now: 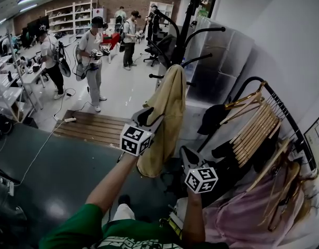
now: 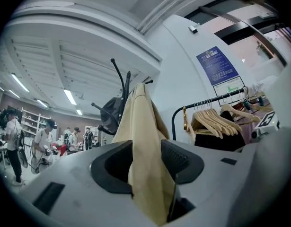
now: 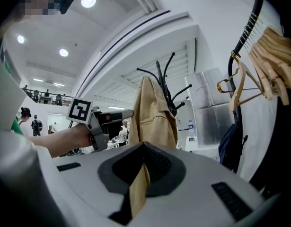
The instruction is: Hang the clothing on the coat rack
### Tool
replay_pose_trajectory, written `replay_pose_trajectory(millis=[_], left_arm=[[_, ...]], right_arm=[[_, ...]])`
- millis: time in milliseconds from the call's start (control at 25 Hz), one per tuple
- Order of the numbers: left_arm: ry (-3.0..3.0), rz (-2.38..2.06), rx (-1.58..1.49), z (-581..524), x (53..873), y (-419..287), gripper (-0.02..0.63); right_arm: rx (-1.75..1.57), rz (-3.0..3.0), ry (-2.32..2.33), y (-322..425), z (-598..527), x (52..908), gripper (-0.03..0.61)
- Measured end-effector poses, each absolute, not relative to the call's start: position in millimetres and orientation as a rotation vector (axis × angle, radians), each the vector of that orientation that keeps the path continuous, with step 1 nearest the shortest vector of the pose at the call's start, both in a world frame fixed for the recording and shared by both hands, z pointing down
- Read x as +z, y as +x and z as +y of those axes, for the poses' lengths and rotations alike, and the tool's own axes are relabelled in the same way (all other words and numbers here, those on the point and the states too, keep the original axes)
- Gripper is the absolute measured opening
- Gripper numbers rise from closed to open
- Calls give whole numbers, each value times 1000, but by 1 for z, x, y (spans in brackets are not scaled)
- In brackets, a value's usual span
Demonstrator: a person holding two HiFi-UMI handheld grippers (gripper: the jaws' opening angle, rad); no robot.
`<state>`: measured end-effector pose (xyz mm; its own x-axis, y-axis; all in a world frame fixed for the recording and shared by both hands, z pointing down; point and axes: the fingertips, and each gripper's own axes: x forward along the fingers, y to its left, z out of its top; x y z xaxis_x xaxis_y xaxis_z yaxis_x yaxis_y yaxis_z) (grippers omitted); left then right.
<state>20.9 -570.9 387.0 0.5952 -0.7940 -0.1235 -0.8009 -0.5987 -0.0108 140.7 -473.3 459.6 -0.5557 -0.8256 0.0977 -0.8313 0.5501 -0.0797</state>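
Step in hand: release after hanging. The jacket (image 1: 167,118) hangs from the upper arms of the coat rack (image 1: 188,19), draped down the side of the pole nearest the person.

The left gripper (image 2: 146,160) has its jaws wide apart. A fold of the jacket hangs between them, and they do not appear to pinch it. The right gripper (image 3: 143,162) has its jaws closed on a narrow strip of the jacket, low down.

Next move, as judged: the right jaws open, then both grippers draw back level and clear, so that no cloth is dragged off the rack.

Not verifiable: the jacket covers whichever hook bears it. Its lower hem is masked by the grippers in the head view. The foot of the rack is out of sight behind the jacket.
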Motion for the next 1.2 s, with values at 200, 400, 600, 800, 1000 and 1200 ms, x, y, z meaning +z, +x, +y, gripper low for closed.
replay_pose_trajectory(millis=[200, 400, 600, 800, 1000, 1200], left_arm=[[-2760, 1392, 126, -551, 404, 6, 176], [-2780, 1403, 120, -529, 419, -4, 151], [-2817, 1408, 133, -510, 439, -16, 67], [-2818, 1443, 82, -492, 459, -26, 24], [-2839, 1479, 104, -475, 469, -36, 5], [-2869, 1474, 147, -455, 477, -37, 5]], right_arm=[[177, -2739, 1438, 128, -469, 457, 9], [187, -2751, 1412, 117, -464, 461, 9], [213, -2758, 1411, 110, -459, 466, 9], [250, -2760, 1409, 103, -454, 474, 9], [277, -2759, 1395, 97, -446, 482, 9], [286, -2762, 1383, 94, -439, 486, 9]])
